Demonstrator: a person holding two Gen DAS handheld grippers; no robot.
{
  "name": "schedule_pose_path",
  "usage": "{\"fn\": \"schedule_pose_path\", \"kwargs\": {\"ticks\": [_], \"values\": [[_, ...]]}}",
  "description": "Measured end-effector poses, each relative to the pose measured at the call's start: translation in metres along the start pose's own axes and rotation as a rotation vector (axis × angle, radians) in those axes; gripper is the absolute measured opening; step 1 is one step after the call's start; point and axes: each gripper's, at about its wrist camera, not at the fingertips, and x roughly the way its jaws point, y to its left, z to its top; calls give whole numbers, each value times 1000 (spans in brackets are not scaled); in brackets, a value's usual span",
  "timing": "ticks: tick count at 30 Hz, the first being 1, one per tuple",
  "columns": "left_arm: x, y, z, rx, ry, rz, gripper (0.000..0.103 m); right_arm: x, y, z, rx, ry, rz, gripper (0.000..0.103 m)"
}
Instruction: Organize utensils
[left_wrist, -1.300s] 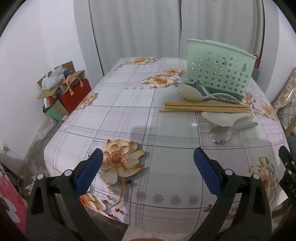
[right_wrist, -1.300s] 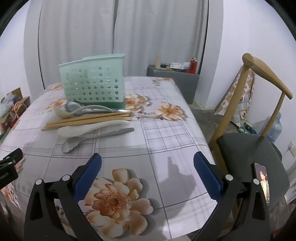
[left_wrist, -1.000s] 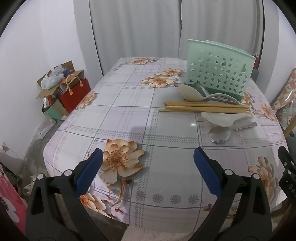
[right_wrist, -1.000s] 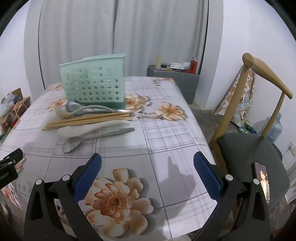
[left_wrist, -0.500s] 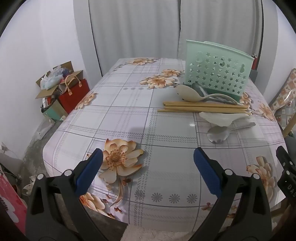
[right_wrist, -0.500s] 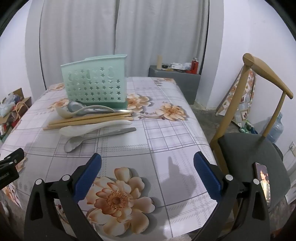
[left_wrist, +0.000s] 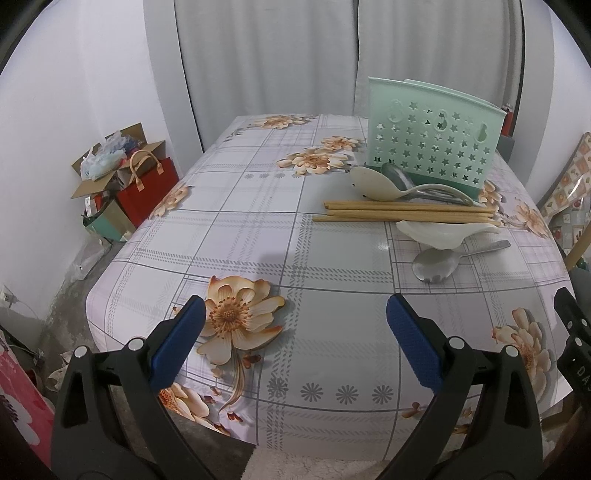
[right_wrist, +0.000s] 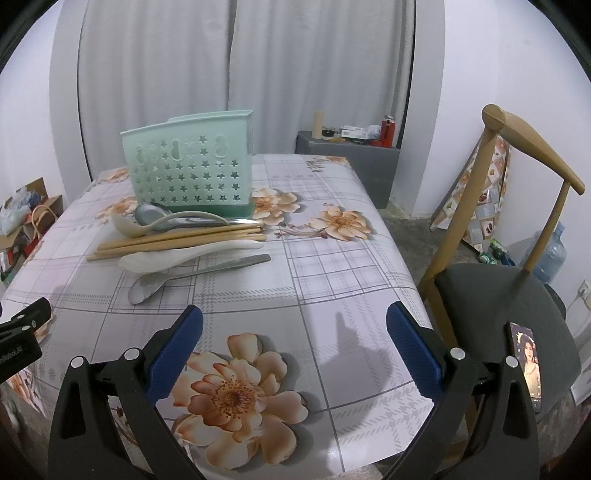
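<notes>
left hand-held gripper (left_wrist: 291, 332): spread wide, empty, lower frame | right hand-held gripper (right_wrist: 293, 338): spread wide, empty | utensils: chopsticks (left_wrist: 402, 214), spoons (left_wrist: 436, 264) on table (left_wrist: 240, 229), right of centre, before mint caddy (left_wrist: 432, 147)

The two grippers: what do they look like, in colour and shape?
Both the left gripper and the right gripper have black plastic arms shaped like clamps, with silver rivets. Their fingers carry ribbed blue pads. No cables or sleeves show.
</notes>
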Motion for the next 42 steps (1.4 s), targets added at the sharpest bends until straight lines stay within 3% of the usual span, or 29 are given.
{"fn": "schedule_pose_path", "kwargs": {"ticks": [42], "values": [[0,5,-3,6,1,15,94,2,3,3,-4,-9,12,97]]}}
